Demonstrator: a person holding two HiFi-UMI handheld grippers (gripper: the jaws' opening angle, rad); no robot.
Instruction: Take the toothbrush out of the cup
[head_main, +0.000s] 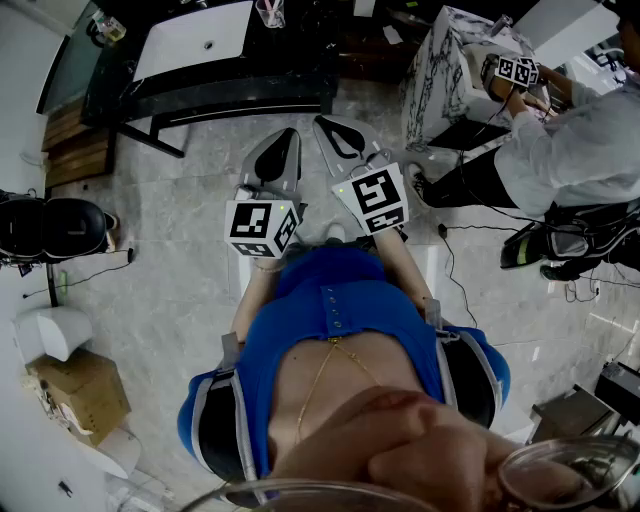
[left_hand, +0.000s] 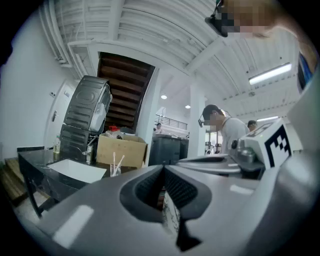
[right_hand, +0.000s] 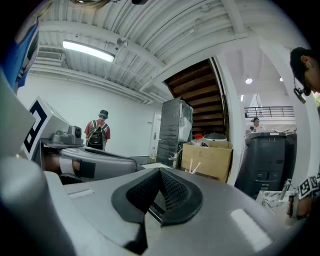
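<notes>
- Two closed tools, left gripper (head_main: 288, 135) and right gripper (head_main: 325, 125), face a black desk (head_main: 300, 50) bearing the cup (head_main: 270, 12), well apart from both.
- Left gripper view: jaws pressed together, empty; seemingly two toothbrushes (left_hand: 114, 159) stand near-upright in the cup, tops splayed.
- Right gripper view: jaws closed on nothing.

A black desk (head_main: 250, 90) stands on marble floor (head_main: 170, 300).

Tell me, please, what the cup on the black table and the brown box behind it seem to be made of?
The cup looks like clear glass or clear plastic, since the toothbrushes show through its wall. It is too small here to tell which. The box looks like plain cardboard, with matt tan-brown faces, straight folded edges and no gloss.
</notes>
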